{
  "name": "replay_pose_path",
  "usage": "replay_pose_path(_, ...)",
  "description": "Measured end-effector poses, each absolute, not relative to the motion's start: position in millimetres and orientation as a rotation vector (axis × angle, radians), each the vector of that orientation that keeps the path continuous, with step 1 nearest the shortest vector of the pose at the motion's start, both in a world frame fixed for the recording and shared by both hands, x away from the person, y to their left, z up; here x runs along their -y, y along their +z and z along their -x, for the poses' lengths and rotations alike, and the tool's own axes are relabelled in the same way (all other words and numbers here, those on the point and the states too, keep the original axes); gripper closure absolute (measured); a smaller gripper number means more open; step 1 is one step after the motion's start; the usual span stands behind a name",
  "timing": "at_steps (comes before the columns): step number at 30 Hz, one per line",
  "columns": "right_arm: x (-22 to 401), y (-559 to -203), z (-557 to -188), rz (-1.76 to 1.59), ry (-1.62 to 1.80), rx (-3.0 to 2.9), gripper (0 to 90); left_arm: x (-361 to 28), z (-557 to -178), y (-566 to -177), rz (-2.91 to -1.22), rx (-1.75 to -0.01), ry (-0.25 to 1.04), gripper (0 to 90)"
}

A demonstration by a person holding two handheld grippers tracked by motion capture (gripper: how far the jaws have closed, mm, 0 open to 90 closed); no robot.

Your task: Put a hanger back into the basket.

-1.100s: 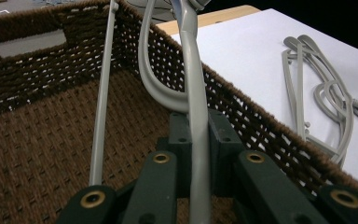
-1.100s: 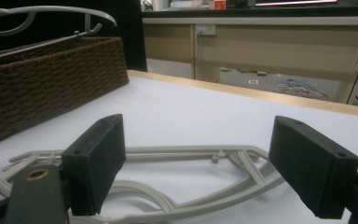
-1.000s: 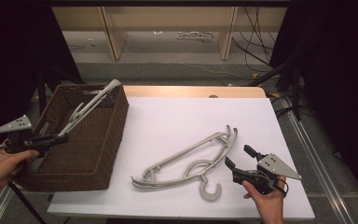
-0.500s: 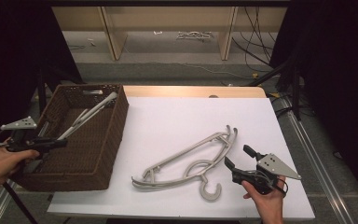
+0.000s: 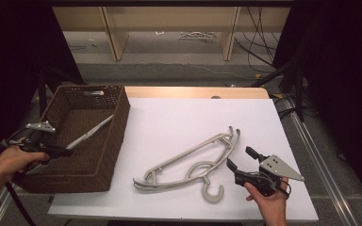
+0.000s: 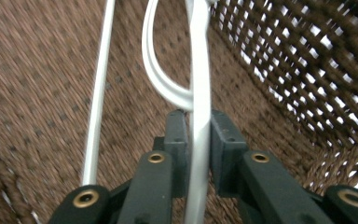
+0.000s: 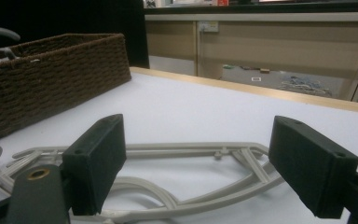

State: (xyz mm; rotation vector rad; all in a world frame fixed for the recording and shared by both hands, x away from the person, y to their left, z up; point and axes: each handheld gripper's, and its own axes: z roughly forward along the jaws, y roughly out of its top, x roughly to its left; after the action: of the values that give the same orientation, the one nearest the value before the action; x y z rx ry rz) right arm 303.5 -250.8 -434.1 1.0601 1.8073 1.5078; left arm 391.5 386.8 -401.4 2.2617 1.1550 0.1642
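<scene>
Here, left gripper (image 5: 68, 151) clamping hanger (image 6: 199, 93) inside basket (image 5: 113, 141), right gripper (image 5: 239, 159) spread wide above table (image 5: 179, 117).

The pale hanger (image 6: 199, 93) in the basket (image 5: 82, 172) runs out of the left gripper view at top and bottom, so its ends stay unseen. From above, the basket's near wall hides its lower part. The weave is blurred.

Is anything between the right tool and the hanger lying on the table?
Nothing visible. The right tool sits open just beside the hanger on the table, with bare white table between them. In the right gripper view the hanger lies directly ahead between the open jaws.
</scene>
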Motion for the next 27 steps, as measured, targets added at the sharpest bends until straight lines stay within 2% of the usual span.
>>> replay_pose_path(3, 251, -434, -303, -1.058, 1.491, -1.828, 20.0, -385, -393, -403, -2.350, -1.127, 0.153, 79.4)
replay_pose_path(10, 251, -435, -304, -1.054, 1.507, -1.806, 19.9, -384, -391, -403, -2.347, -1.128, 0.151, 73.6)
replay_pose_path(13, 252, -434, -304, -1.052, 1.511, -1.802, 20.0, -381, -388, -399, -2.289, -1.168, 0.245, 59.6)
replay_pose_path(15, 252, -434, -304, -1.052, 1.508, -1.801, 19.9, -380, -387, -397, -2.278, -1.167, 0.250, 56.8)
replay_pose_path(18, 252, -433, -304, -1.053, 1.509, -1.807, 19.9, -375, -385, -386, -2.186, -1.219, 0.309, 40.1)
replay_pose_path(20, 251, -434, -304, -1.050, 1.506, -1.800, 19.9, -370, -381, -375, -2.129, -1.223, 0.394, 37.1)
replay_pose_path(23, 252, -434, -304, -1.052, 1.515, -1.796, 19.9, -365, -374, -363, -2.094, -1.215, 0.411, 32.2)
replay_pose_path(27, 251, -434, -304, -1.058, 1.518, -1.803, 19.9, -350, -364, -355, -2.034, -1.170, 0.445, 30.8)
